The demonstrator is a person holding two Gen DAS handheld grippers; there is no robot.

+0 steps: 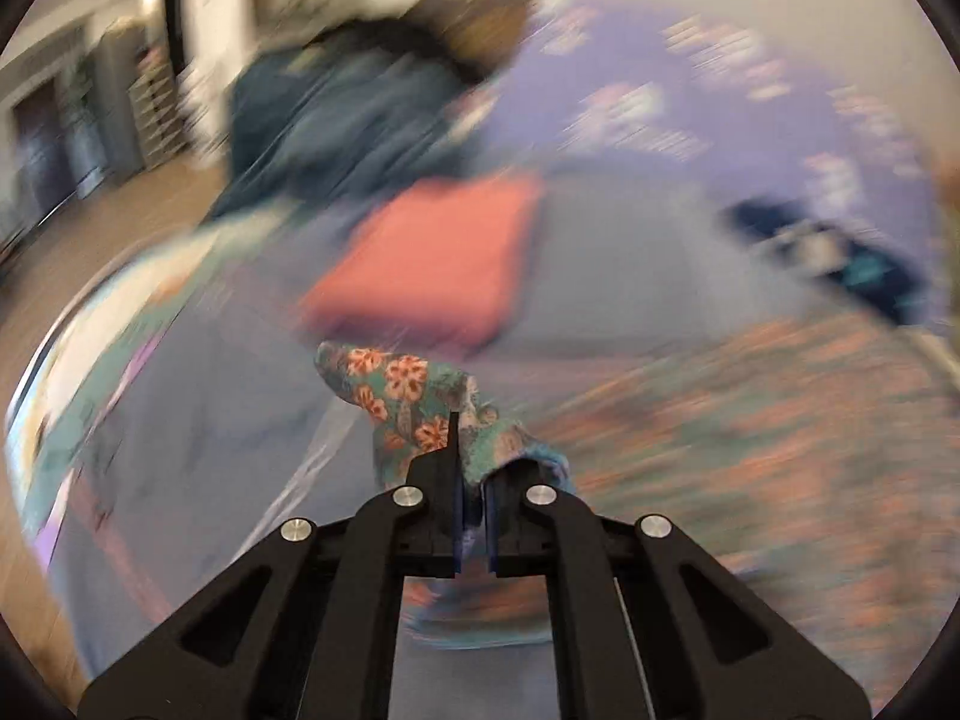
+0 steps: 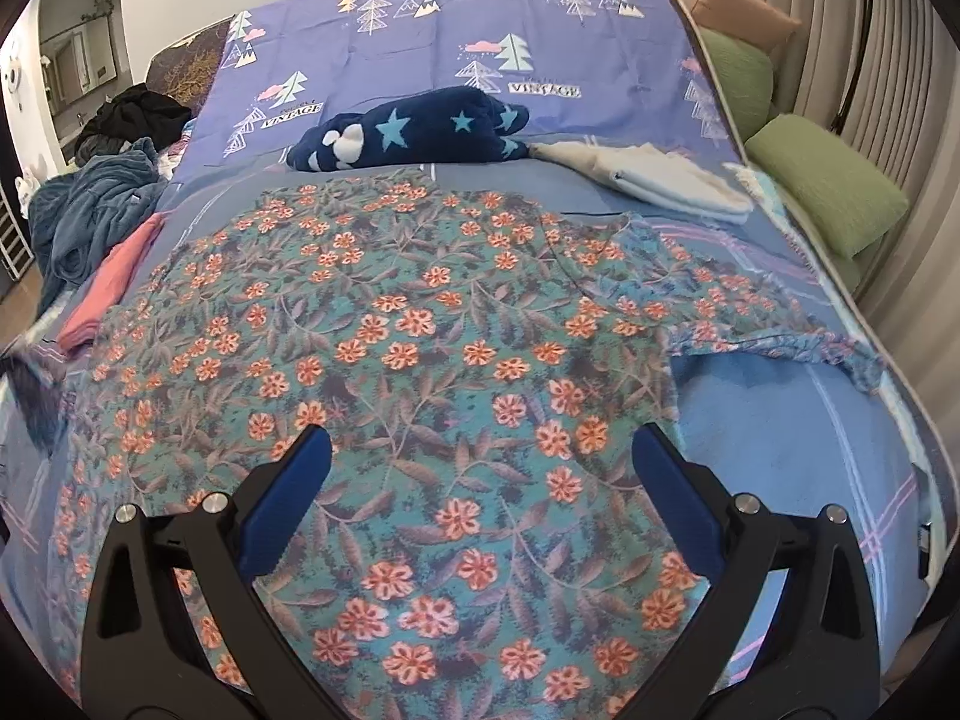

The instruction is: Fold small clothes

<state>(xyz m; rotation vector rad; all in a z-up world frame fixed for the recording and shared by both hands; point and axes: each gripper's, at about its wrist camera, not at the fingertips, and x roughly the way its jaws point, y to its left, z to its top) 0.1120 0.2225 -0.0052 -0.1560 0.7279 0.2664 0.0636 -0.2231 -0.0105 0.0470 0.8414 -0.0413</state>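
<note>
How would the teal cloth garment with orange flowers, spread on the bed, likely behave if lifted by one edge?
Probably floppy: the teal cloth garment with orange flowers bunches where the left gripper pinches it. Likely light, lying thin and flat. It would probably drape and trail rather than hold shape.

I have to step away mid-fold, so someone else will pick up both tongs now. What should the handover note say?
Left tongs: shut on a bunched corner of the floral garment; that view is blurred.
Right tongs: open, empty, hovering over the garment's near part.
The floral garment lies spread on the bed, one sleeve out to the right.
A pink folded piece sits at the left; a navy star piece and a white piece lie beyond, near the pillow end.
Done: the corner grip. Left: every fold of the floral garment.
</note>
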